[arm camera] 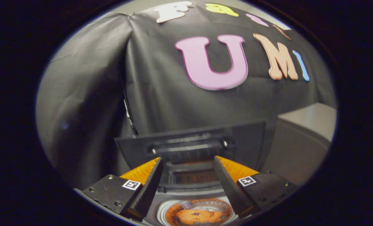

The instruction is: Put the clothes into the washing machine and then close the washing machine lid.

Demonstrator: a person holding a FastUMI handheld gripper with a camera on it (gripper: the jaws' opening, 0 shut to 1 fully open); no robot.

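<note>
Step in hand: judging by the scene, the clothes already lie in the drum, so what remains is closing the washing machine lid.
How to do it well: bring the fingertips up behind the top edge of the raised lid or against its handle bar, then draw it forward and down in an arc around its hinge, easing off near the end so it does not slam. Keep the fingers clear of the drum opening so nothing gets pinched.
Gripper: the gripper is open, fingers spread apart and holding nothing.
Lid: it stands upright just ahead of the fingertips, its handle bar spanning the gap between them; whether the tips touch it I cannot tell.
Clothes: an orange garment sits down in the round drum, below and between the fingers, nearer than the lid.
Washing machine: its top panel lies between the fingers, under the lid.
</note>
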